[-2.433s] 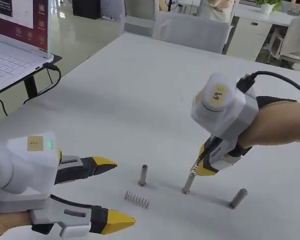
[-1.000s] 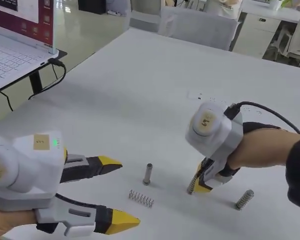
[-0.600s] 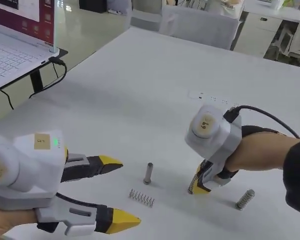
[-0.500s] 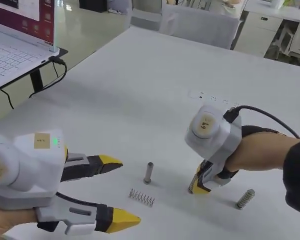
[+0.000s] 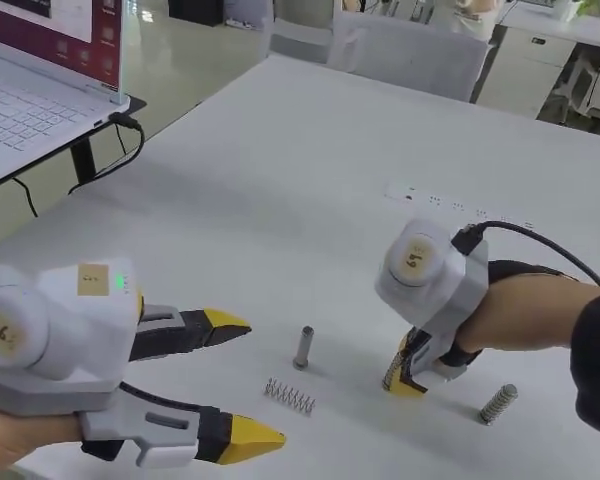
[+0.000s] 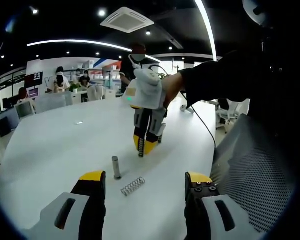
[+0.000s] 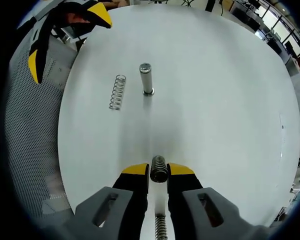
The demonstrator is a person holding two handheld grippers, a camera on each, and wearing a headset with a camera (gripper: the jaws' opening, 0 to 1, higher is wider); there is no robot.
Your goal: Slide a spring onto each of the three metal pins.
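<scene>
Spring (image 7: 159, 169) clenched in right tongs (image 7: 159, 175) needs a plumb push down its hidden pin, release only once seated; left tongs (image 6: 146, 176) gape empty.

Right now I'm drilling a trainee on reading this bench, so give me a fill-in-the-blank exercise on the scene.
The right claw is ____ on a spring.
The left claw is ____.
The loose spring lies beside a pin that stands ____.
Missing words: shut; open; upright.
</scene>
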